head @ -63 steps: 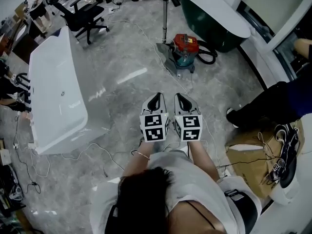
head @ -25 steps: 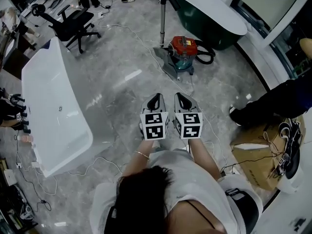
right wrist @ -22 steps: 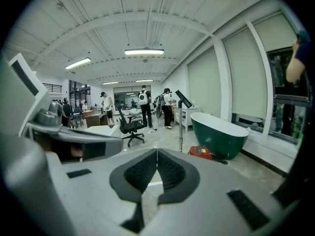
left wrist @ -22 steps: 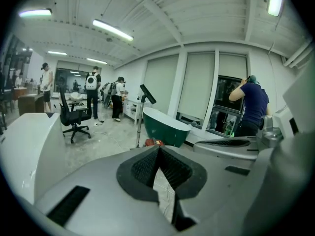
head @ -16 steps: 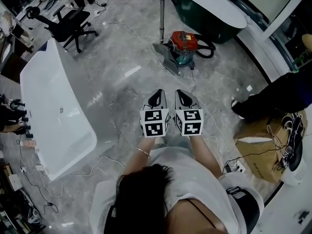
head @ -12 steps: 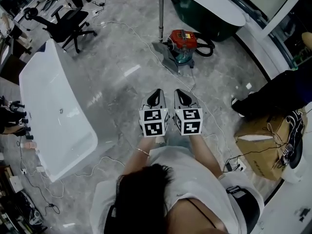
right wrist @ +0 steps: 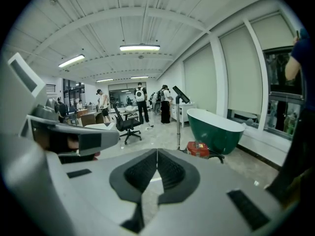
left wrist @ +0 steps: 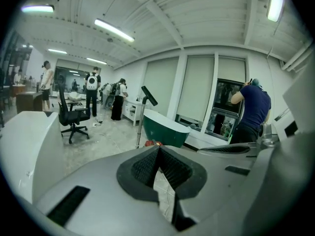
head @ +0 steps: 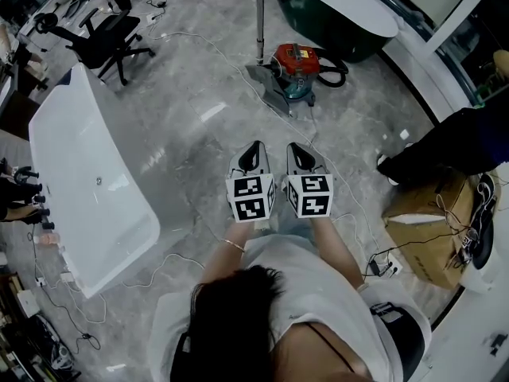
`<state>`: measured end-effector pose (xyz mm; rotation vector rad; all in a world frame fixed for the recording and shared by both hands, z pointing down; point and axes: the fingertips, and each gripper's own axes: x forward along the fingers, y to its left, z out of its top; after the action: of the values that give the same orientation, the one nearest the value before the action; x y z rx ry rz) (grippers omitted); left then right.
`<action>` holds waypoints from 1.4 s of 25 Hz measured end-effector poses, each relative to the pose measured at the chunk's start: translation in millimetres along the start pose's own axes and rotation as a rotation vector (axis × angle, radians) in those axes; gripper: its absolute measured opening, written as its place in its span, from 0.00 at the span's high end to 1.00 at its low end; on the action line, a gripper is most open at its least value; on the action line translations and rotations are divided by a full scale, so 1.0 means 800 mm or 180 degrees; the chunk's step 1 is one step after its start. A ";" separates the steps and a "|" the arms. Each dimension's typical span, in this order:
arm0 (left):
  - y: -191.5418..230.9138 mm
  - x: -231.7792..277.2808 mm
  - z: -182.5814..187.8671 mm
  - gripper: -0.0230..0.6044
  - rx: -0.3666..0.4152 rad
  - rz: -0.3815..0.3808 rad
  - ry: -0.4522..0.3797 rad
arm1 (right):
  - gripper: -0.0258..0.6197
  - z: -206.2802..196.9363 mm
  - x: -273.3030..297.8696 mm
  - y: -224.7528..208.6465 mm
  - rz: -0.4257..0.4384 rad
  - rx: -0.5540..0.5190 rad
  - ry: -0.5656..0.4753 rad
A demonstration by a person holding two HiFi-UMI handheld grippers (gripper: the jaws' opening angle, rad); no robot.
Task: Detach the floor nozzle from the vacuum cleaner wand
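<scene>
Head view: wand (head: 258, 22) stands upright on floor nozzle (head: 270, 86) — left gripper (head: 254, 146), right gripper (head: 297, 146) both closed, empty.

Floor (head: 191, 94): grey marbled, glossy, light reflections.
- White bathtub (head: 87, 173), at left.
- Dark green bathtub (head: 314, 24) with white rim, at top.
- Red vacuum cleaner (head: 296, 56) on a teal base, just before the green tub; black hose (head: 332, 74) looped at its right.
- Grey floor nozzle (head: 270, 86), just left of the vacuum cleaner, wand (head: 259, 18) rising from it.
- Black office chair (head: 107, 38), upper left.
- White cable (head: 199, 37), trailing towards the nozzle.
- Cardboard box (head: 421, 221), at right; power strip (head: 388, 266) near it.
</scene>
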<state>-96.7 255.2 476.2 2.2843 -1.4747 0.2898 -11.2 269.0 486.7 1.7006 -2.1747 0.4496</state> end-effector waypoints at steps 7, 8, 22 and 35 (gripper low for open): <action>-0.001 0.016 0.000 0.96 -0.0006 0.0029 0.0064 | 0.94 0.006 0.011 -0.011 0.0042 0.0014 -0.0037; -0.001 0.019 0.000 0.96 0.0001 0.0025 0.0066 | 0.94 0.007 0.014 -0.012 0.0055 0.0018 -0.0036; 0.000 0.068 0.020 0.96 0.0013 0.0035 0.0104 | 0.94 0.027 0.065 -0.032 0.0226 -0.0035 0.0017; 0.007 0.146 0.052 0.96 -0.0020 0.0082 0.0118 | 0.94 0.062 0.129 -0.076 0.0274 -0.0051 0.0032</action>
<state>-54.8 138.8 485.0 2.2445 -1.4853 0.3327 21.3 144.0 491.5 1.5977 -2.2447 0.4607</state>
